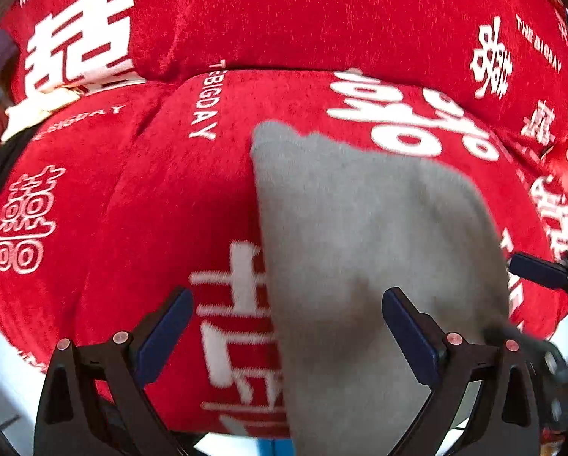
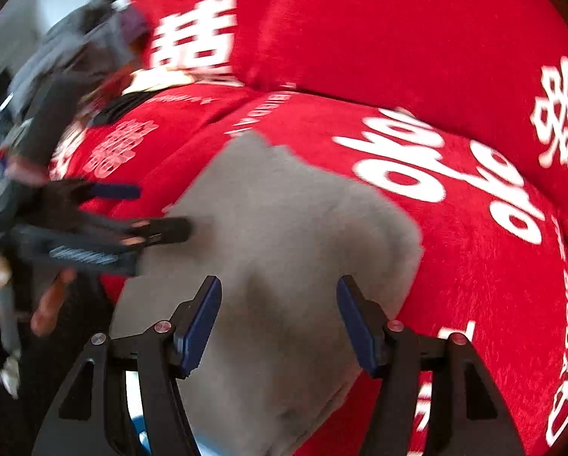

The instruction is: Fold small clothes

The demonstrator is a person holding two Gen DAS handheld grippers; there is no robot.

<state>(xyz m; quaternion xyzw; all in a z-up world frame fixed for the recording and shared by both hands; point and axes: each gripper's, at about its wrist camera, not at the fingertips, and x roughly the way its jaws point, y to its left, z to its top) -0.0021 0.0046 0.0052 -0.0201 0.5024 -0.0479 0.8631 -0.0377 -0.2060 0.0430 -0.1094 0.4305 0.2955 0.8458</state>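
A small grey garment (image 1: 367, 250) lies spread on a red printed cover (image 1: 162, 190) over cushions, its near edge running off the bottom of both views. The left gripper (image 1: 287, 326) hovers over the garment's left side with its tongs apart and nothing between them. The right gripper (image 2: 280, 319) hovers over the near middle of the cloth, its tongs likewise apart and empty. Neither tool appears to hold fabric, so the work seems to sit at the start of a fold or between folds. The next move likely calls for pinching an edge or corner on each side and carrying it across the flat cloth. White print on the cover reads "THE BIGDAY" and "HAPPY", among large Chinese double-happiness characters.
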